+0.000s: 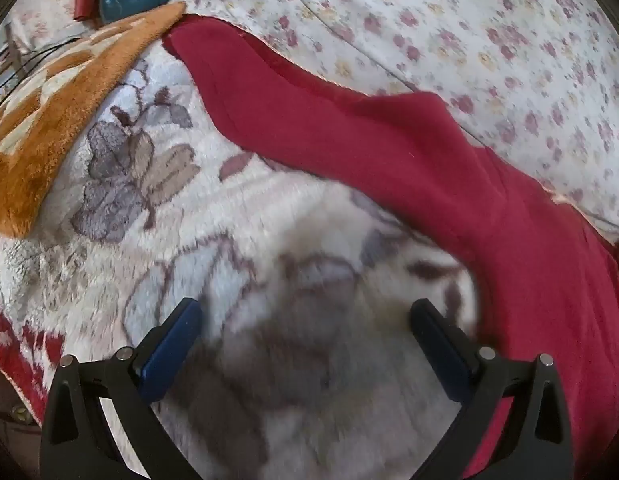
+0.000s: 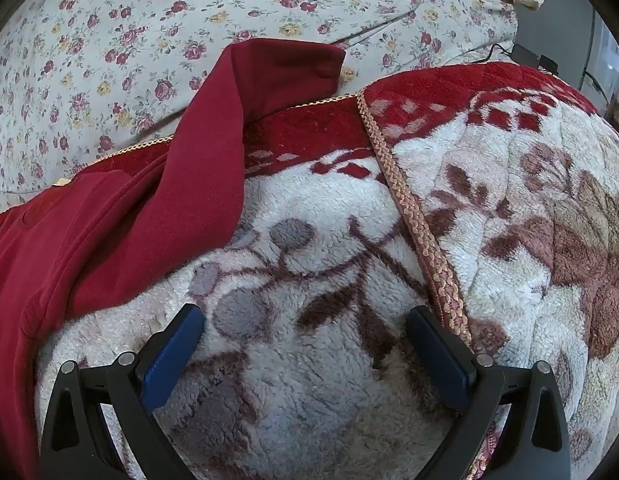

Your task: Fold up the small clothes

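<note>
Left wrist view: the left gripper [image 1: 305, 320] hangs over the blanket [image 1: 157, 216], fingers spread wide, nothing between them. The red top [image 1: 389, 148] lies just to its right, one sleeve [image 1: 237, 68] stretched long toward the orange towel [image 1: 61, 120]. The near foreground is blurred, so contact with the fleece is hard to call.

Over on the right wrist view, the right gripper [image 2: 305, 324] is wide open too, empty, above the same blanket [image 2: 309, 360]. The top [image 2: 109, 240] sits off to its left, its other sleeve [image 2: 277, 72] bent up onto the floral sheet [image 2: 109, 40].

Progress? By the look of it, barely begun: both sleeves are out, the body uncreased into any fold, no neat stack anywhere. Sleeves in, then body over, all still to do.

Room to work: plenty of open blanket between the grippers. Watch the braided trim [image 2: 413, 220] by the right finger, and the towel crowding the left sleeve's cuff. The sheet beyond lies open.
</note>
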Demonstrator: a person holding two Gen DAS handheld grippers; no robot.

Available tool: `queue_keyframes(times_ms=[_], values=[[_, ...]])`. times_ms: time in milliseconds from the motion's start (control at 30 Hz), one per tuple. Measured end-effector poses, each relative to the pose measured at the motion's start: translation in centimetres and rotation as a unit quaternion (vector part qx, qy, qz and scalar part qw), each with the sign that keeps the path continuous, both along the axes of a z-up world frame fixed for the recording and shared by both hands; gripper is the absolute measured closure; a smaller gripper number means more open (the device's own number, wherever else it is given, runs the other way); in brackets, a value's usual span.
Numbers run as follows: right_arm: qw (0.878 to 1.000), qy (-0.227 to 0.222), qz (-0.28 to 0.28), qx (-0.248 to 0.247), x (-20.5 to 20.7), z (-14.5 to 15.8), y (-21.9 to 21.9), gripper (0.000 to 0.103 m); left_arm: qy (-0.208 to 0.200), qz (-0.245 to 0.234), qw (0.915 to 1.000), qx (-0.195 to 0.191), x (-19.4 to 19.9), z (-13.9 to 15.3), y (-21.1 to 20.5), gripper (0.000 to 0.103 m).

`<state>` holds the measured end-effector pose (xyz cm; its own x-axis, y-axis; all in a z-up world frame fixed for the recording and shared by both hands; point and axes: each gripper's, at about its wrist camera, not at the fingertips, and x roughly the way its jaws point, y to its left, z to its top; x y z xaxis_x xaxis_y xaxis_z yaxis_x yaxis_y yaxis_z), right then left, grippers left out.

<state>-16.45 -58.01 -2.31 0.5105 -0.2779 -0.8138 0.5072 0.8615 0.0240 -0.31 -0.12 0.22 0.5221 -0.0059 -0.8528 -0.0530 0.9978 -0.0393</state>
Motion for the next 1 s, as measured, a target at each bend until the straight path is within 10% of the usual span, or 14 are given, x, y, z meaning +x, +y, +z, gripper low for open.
queue_keyframes(times_ms=[267, 567, 600, 800, 1000], values=[[0.996, 0.031, 0.059, 0.055, -1.1, 1.8, 2.0, 0.0, -0.05, -0.056, 0.997, 0.022, -4.3, 4.4, -2.5, 0.0], [0.978, -0.055, 0.171, 0.101, -5.7, 9.8, 12.2, 0.0, -0.068, -0.094, 0.9928, -0.026, -6.6, 8.8, -6.1, 0.0], [0.975, -0.069, 0.184, 0.104, -6.2, 10.9, 13.6, 0.0, -0.049, -0.097, 0.9917, -0.069, -7.1, 9.8, -5.0, 0.0], [0.938, -0.074, 0.255, 0.221, -4.5, 13.8, 20.3, 0.0, -0.051, -0.121, 0.9908, -0.035, -7.8, 11.1, -7.2, 0.0], [0.967, -0.081, 0.229, 0.07, -1.4, 15.8, 25.4, 0.0, -0.057, -0.121, 0.9908, -0.018, -7.6, 11.7, -7.8, 0.0]])
